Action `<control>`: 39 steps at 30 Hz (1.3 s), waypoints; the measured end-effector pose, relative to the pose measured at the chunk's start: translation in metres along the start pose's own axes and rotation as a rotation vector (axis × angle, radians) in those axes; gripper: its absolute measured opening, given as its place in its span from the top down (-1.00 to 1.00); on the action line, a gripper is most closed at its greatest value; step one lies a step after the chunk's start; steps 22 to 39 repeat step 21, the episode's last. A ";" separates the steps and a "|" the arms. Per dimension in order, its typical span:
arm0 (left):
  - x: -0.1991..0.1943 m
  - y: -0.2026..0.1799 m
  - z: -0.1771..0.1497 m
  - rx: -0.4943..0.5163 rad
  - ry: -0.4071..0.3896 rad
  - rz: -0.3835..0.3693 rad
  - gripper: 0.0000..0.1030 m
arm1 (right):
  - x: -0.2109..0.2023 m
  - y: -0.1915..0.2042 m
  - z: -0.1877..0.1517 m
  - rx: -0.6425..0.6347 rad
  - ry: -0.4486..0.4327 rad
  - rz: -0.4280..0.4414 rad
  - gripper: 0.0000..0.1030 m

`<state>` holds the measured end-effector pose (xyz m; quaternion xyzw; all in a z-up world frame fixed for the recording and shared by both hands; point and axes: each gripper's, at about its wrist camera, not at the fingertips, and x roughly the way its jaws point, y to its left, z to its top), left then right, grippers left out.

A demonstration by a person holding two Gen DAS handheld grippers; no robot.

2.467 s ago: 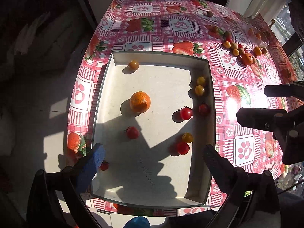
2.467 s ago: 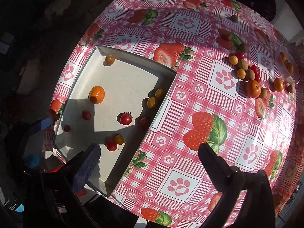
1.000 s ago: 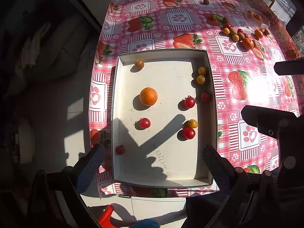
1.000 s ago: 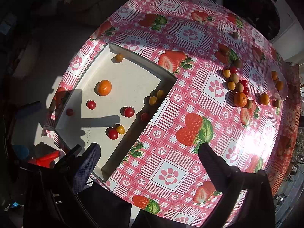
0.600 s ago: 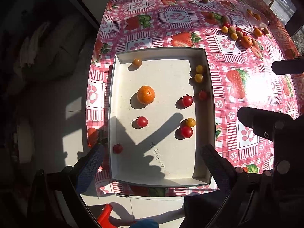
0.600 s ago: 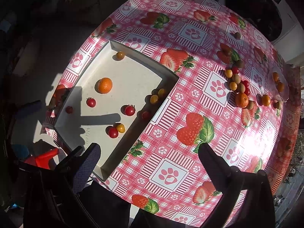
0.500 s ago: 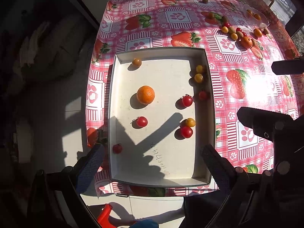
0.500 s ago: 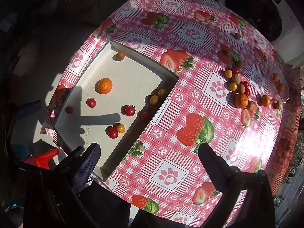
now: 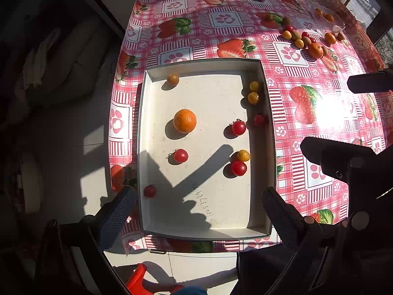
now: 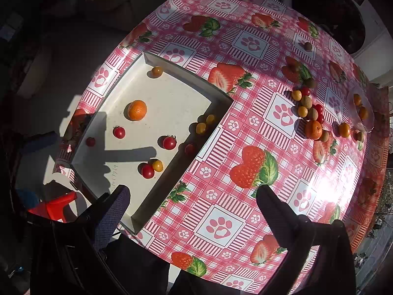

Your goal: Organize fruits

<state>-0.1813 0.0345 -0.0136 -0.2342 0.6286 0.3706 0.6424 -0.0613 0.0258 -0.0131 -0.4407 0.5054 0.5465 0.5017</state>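
Observation:
A white tray point(image 9: 203, 228) point(image 10: 172, 73) lies on the pink strawberry tablecloth point(image 10: 245, 123). Inside it rest an orange point(image 9: 184, 121) point(image 10: 137, 110), several red cherry tomatoes point(image 9: 238, 168) point(image 10: 169, 142) and several yellow ones point(image 9: 253, 97) point(image 10: 201, 127). A loose heap of fruit point(image 9: 304, 41) point(image 10: 312, 113), with another orange point(image 10: 313, 129), sits on the far right of the cloth. My left gripper point(image 9: 196, 209) hovers open high over the tray's near end. My right gripper point(image 10: 191, 204) is open above the cloth, right of the tray. Both hold nothing.
A clear glass bowl point(image 10: 362, 113) point(image 9: 326, 18) with a few orange fruits stands at the far right edge. One kiwi point(image 10: 307, 46) lies alone further back. A red object point(image 10: 52, 207) is on the floor below the table's near edge. The right gripper's black body point(image 9: 356, 162) fills the left wrist view's right side.
Both grippers have risen and drawn back from the table, so tray and fruit look smaller. No fruit has moved. Over the last half second almost nothing shifts.

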 end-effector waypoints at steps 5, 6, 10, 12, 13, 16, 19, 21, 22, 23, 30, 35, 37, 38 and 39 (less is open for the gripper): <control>0.000 -0.001 0.000 -0.002 0.000 0.000 -1.00 | 0.001 0.002 0.000 -0.002 0.001 0.002 -0.99; 0.000 -0.001 0.000 -0.002 -0.001 0.000 -1.00 | 0.001 0.002 -0.001 -0.002 0.001 0.003 -0.99; 0.000 -0.001 0.001 0.002 -0.002 -0.002 -1.00 | 0.001 0.001 -0.001 -0.006 0.002 0.002 -0.99; 0.001 -0.001 0.002 0.006 -0.001 0.000 -1.00 | 0.001 0.001 -0.001 -0.008 0.001 0.003 -0.99; 0.001 -0.001 0.002 0.005 0.000 0.001 -1.00 | 0.001 0.001 -0.001 -0.009 0.001 0.003 -0.99; 0.001 0.000 0.002 0.007 0.000 0.000 -1.00 | 0.001 0.001 -0.001 -0.010 0.002 0.003 -0.99; -0.001 0.001 0.002 0.009 -0.014 -0.015 -1.00 | 0.001 0.001 -0.001 -0.009 0.002 0.003 -0.99; -0.002 0.000 0.003 0.015 -0.017 -0.013 -1.00 | 0.002 0.002 -0.001 -0.007 0.002 0.002 -0.99; -0.002 0.000 0.003 0.015 -0.017 -0.013 -1.00 | 0.002 0.002 -0.001 -0.007 0.002 0.002 -0.99; -0.002 0.000 0.003 0.015 -0.017 -0.013 -1.00 | 0.002 0.002 -0.001 -0.007 0.002 0.002 -0.99; -0.002 0.000 0.003 0.015 -0.017 -0.013 -1.00 | 0.002 0.002 -0.001 -0.007 0.002 0.002 -0.99; -0.002 0.000 0.003 0.015 -0.017 -0.013 -1.00 | 0.002 0.002 -0.001 -0.007 0.002 0.002 -0.99; -0.002 0.000 0.003 0.015 -0.017 -0.013 -1.00 | 0.002 0.002 -0.001 -0.007 0.002 0.002 -0.99; -0.002 0.000 0.003 0.015 -0.017 -0.013 -1.00 | 0.002 0.002 -0.001 -0.007 0.002 0.002 -0.99; -0.002 0.000 0.003 0.015 -0.017 -0.013 -1.00 | 0.002 0.002 -0.001 -0.007 0.002 0.002 -0.99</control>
